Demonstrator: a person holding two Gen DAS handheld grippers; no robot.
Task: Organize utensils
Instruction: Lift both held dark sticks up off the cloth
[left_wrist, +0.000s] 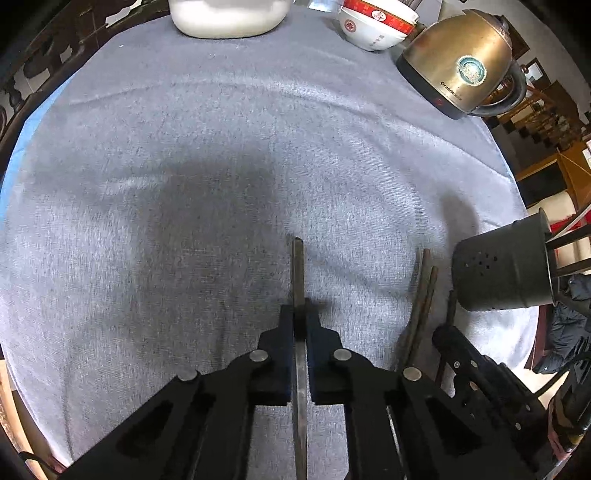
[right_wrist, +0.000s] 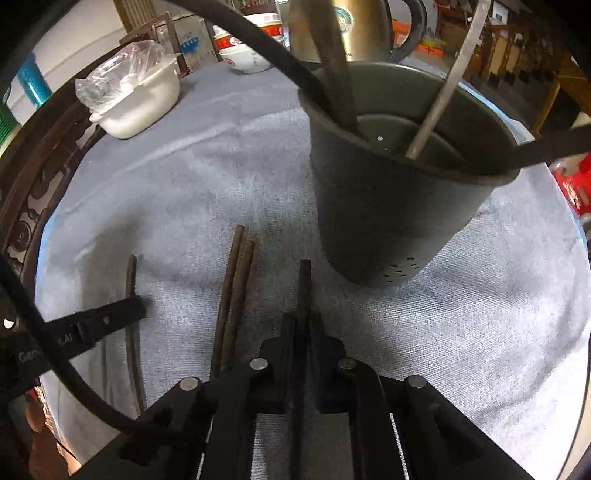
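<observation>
The left gripper was pressed together on a chopstick, a thin, dark, squared stick that ran between the black pads and out ahead over the grey cloth. In the right wrist view the same gripper crossed that chopstick near the table's left edge.

To its right a pair of brown chopsticks lay side by side, touching along their length, flat on the cloth.

The right gripper was likewise closed, pinching a fourth chopstick, dark and round-tipped, which pointed forward toward the holder. From the left wrist view only the outer side of the right gripper showed, so its closure could not be read there.

The holder stood upright just beyond and to the right of the right gripper's tips, apart from them. It was a dark, matte, tapered cup with small holes near its base. Inside it leaned a thick brown utensil, a flat silver metal handle and a black handle.

The cloth was a napped, wrinkled towel weave. At the far edge sat a white tub with clear plastic, red-and-white bowls and a brass-coloured kettle.
</observation>
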